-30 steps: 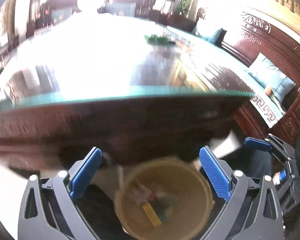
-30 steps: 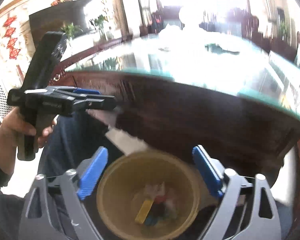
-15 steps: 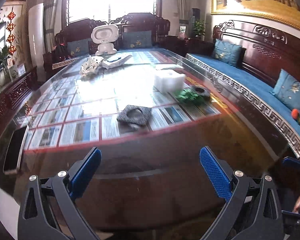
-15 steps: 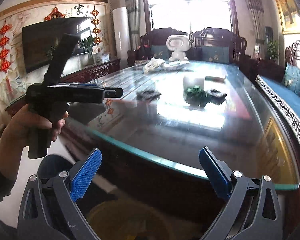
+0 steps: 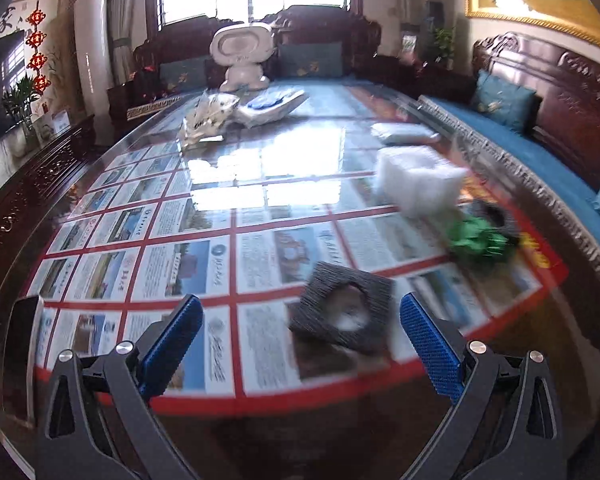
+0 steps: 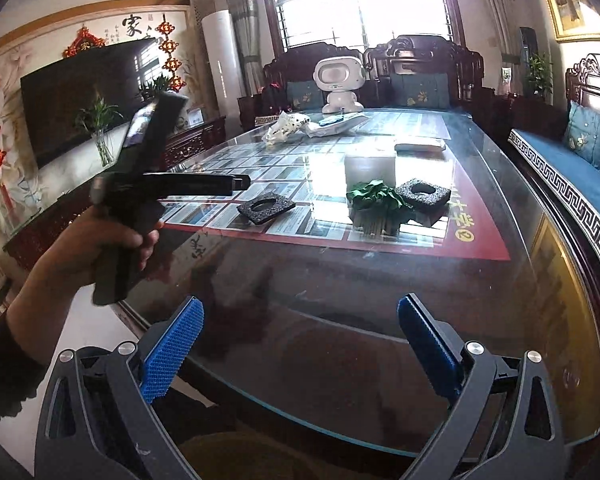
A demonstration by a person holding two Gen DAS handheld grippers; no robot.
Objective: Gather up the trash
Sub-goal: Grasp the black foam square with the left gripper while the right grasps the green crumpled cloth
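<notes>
jaws spread wide and empty on both the left gripper (image 5: 300, 332) and right gripper (image 6: 298, 330). black foam square (image 5: 342, 312) lies flat on the glass desk (image 5: 260, 168), between and just past the left tips. green wad (image 6: 376, 196) further right.

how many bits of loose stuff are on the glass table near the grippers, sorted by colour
black foam squares with a hole: 2 (nearer one, farther one)
green crumpled piece: 1
white foam block: 1
total: 4
More white items lie at the table's far end, too small to sort.
</notes>
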